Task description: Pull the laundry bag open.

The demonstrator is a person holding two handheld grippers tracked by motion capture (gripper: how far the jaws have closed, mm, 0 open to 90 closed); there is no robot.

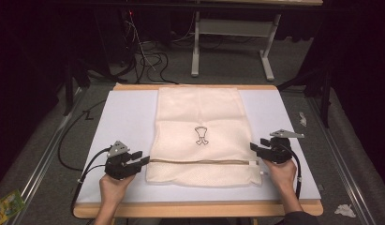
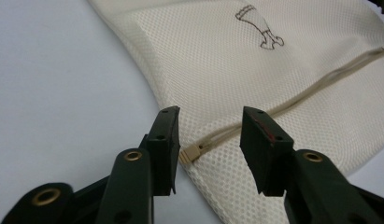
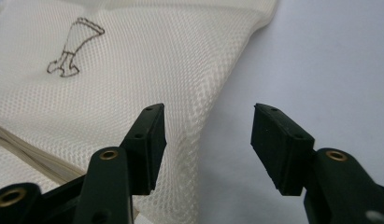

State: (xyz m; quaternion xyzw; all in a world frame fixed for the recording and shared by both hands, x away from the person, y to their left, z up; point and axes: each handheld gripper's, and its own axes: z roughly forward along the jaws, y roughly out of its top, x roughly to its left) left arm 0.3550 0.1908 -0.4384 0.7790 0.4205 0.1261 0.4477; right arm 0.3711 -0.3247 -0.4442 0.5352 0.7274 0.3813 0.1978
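A cream mesh laundry bag [image 1: 199, 136] lies flat on the white table top [image 1: 124, 122], with a small dark drawing [image 1: 201, 135] at its middle and a tan zipper line [image 1: 199, 161] across its near end. My left gripper [image 1: 145, 160] sits at the bag's near left edge, open; in the left gripper view the bag [image 2: 273, 70] and the zipper's tan end tab [image 2: 190, 153] lie between its jaws, untouched. My right gripper [image 1: 252, 147] is open at the bag's near right edge; the right gripper view shows the mesh edge [image 3: 213, 107] between its jaws.
The table has a wooden rim [image 1: 195, 208]. Cables [image 1: 148, 56] trail on the floor behind it, near a grey table frame [image 1: 232, 42]. A green packet [image 1: 6, 206] and crumpled paper [image 1: 344, 211] lie on the floor at either side.
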